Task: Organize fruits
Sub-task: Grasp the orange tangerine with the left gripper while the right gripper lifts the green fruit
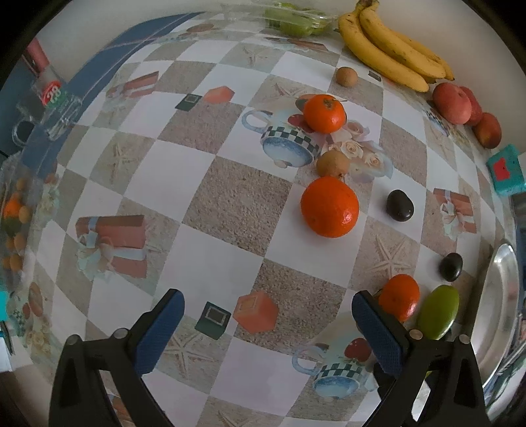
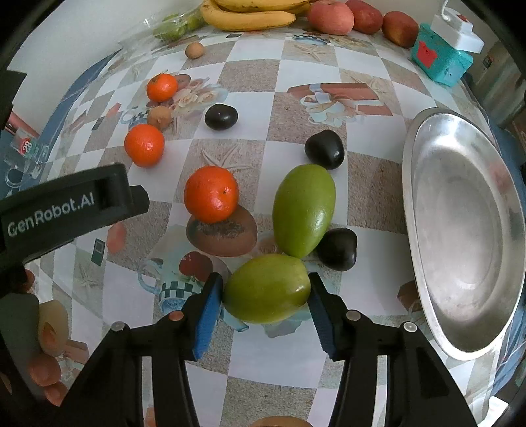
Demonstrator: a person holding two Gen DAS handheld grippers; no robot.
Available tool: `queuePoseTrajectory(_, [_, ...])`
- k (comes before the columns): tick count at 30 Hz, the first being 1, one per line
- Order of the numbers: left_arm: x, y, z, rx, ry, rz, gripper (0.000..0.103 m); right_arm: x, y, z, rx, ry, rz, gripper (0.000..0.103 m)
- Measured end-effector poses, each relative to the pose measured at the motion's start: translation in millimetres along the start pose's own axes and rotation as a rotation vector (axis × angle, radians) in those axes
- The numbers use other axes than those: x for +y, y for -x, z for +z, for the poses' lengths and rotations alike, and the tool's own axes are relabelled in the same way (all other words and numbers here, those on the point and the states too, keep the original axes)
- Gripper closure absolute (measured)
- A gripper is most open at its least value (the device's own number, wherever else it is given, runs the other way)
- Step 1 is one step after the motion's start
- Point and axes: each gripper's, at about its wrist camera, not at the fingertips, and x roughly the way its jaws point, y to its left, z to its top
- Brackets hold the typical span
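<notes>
Patterned tablecloth (image 2: 250, 62) filling both views – checks, printed teapots, starfish. Big steel dish (image 2: 460, 230) parked at three o'clock in the right wrist view, only bare metal showing, rim near the closest dark plum. Bananas (image 1: 394, 49) bunched at one o'clock in the left wrist view, red apples (image 1: 460, 105) lined up just beside them, teal box (image 2: 440, 59) further round at two o'clock in the right view. Clear bag of green fruit (image 1: 296, 19) up at twelve.

Right gripper (image 2: 264, 292) pointing steeply down, blue pads pressed on either side of a green mango (image 2: 266, 289) lying on the cloth at six o'clock – clamped, not lifted as far as can be told. Second green mango (image 2: 304, 210) touching it at its far end, centre of view. Left gripper (image 1: 266, 315) low in its own view, jaws spread wide, nothing but cloth between them; right finger (image 1: 378, 328) just beside an orange (image 1: 399, 295) at five o'clock.

Three oranges on the cloth in all: nearest one (image 2: 210, 193) at the centre left of the right view, two more (image 2: 144, 144) trailing off toward ten o'clock. Three dark plums (image 2: 338, 249) scattered around the mangoes, one touching the far mango. Two small brown fruits (image 1: 332, 162) near the oranges, one out by the bananas.
</notes>
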Motion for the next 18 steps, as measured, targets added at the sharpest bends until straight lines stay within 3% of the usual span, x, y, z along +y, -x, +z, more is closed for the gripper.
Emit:
queuePoseTrajectory(10, [4,10,4,-0.031,0.009,-0.027,0.000,-11,38,2,-0.074,-0.055,0.085,0.050])
queuePoseTrajectory(18, [-9,14,5,-0.051,-0.033,-0.042,0.001,-36,59,16,-0.123,-0.210,0.015,0.050])
